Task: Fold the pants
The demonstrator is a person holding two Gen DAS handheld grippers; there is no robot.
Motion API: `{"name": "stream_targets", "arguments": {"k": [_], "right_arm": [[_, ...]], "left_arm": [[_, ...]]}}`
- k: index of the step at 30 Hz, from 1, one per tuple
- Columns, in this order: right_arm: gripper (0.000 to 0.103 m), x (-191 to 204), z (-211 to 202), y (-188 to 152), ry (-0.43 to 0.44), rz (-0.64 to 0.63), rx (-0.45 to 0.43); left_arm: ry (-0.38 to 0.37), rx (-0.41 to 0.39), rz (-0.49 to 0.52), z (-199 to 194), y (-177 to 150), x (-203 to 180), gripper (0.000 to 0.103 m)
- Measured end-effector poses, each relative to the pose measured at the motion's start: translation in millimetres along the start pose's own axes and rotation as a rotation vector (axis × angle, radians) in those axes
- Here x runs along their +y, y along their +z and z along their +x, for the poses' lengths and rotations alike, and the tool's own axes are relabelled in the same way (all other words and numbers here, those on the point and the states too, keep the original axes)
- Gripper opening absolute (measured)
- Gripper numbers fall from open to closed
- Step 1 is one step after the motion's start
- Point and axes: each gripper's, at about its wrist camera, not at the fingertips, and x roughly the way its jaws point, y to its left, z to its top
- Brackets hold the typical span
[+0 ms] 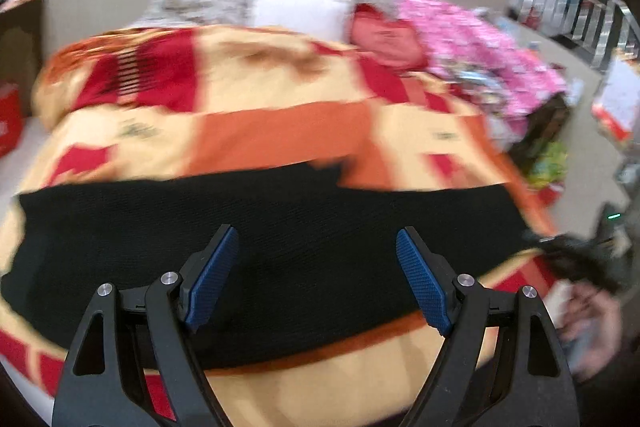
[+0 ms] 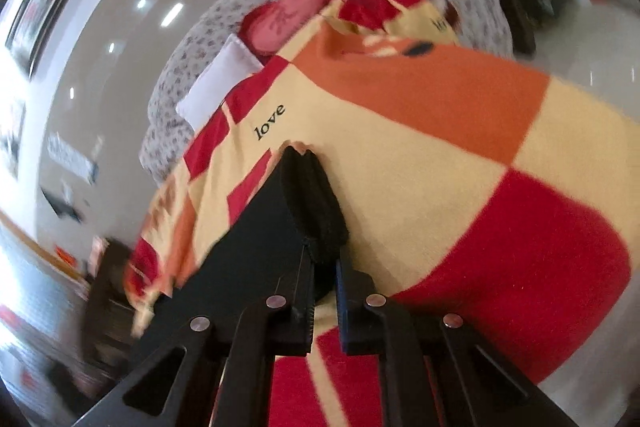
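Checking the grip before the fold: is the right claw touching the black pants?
Touching. The right wrist view shows the right claw shut on a bunched edge of the black pants, fabric pinched between its fingers.

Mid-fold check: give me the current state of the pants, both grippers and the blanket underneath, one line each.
Black pants: spread flat across the blanket, one end bunched up and gripped.
Left gripper: open, empty, above the pants.
Right gripper: shut on a bunched end of the pants.
Blanket: spread over the bed, under the pants.
White pillow: lying at the far end.
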Motion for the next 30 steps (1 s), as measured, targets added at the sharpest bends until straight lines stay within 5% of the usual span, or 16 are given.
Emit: {"name": "stream_targets", "arguments": {"k": [4,9,16,25,26,30], "right_arm": [[0.008,22.8,-11.3,-6.5,-0.021,-0.136,-0.082],[0.008,31.6,-17.6,-11.6,0.110,-0.214,-0.094],[0.008,54.9,-8.6,-21.8,0.190,-0.369,-0.011],[0.008,66.0,-10.7,-32.9,0.248,-0.469,-0.006],[0.008,66.6,-11.5,-33.1,0.255,-0.472,-0.009],[0.008,68.3,-12.2,-32.6,0.269,-0.475,-0.020]], "left_arm": [[-0.166,0.147,0.004,38.2,28.4,-77.3,0.082],[-0.220,0.311,0.053,88.7,54.8,-160.6,0.082],[-0.163,0.423,0.182,135.7,56.0,-224.1,0.082],[0.023,0.351,0.395,138.9,48.0,-246.0,0.081],[0.024,0.360,0.387,140.9,47.8,-242.6,0.080],[0.017,0.349,0.325,142.5,52.4,-227.7,0.034]]}}
